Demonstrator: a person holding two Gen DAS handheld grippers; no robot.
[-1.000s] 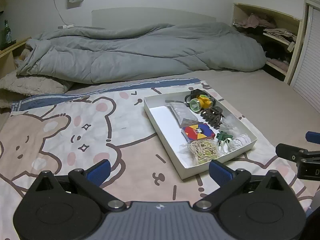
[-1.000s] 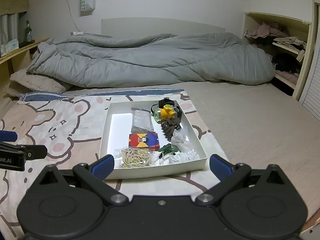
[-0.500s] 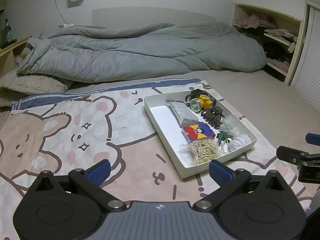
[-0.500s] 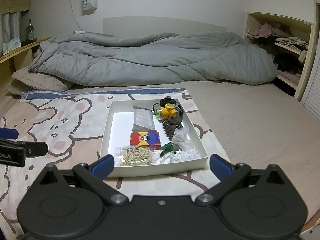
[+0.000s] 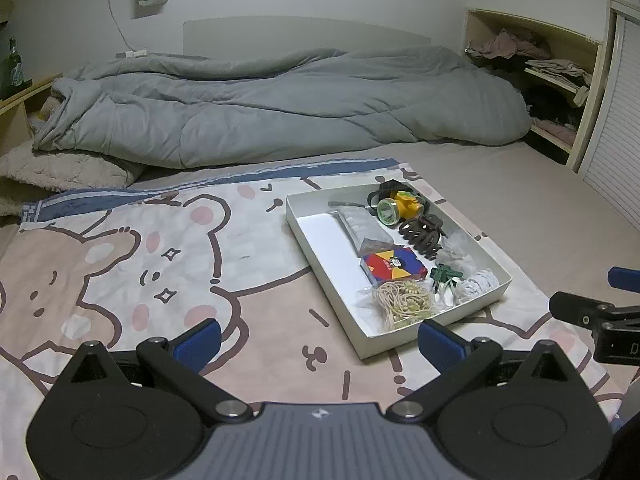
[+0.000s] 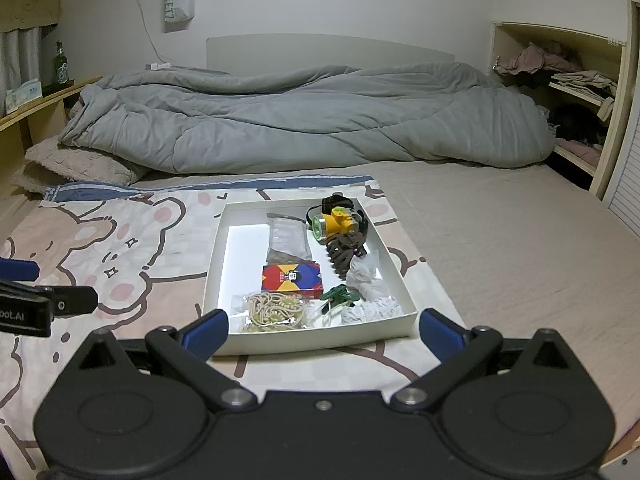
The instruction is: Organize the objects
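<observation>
On the bed, atop a bear-print blanket [image 6: 132,240], a shallow white tray [image 6: 218,256] holds every small thing in sight: a yellow headlamp [image 6: 338,222], a brown hair claw [image 6: 345,254], a red-and-blue card box [image 6: 292,277], a bag of beige bands [image 6: 274,311], a clear packet [image 6: 287,238], a green clip [image 6: 339,295] and white crumpled bits [image 6: 366,280]. Both the left gripper [image 5: 318,340] and the right gripper [image 6: 324,330] hang spread wide and carry nothing, short of the tray's near wall. This fits either a tray already filled or one about to be emptied and sorted, so the step is unsettled; any pick would need a reach over the rim. The left view alone shows the tray skewed, with bare blanket to its left; the right view faces it squarely and shows the bare mattress [image 6: 500,240] beyond
</observation>
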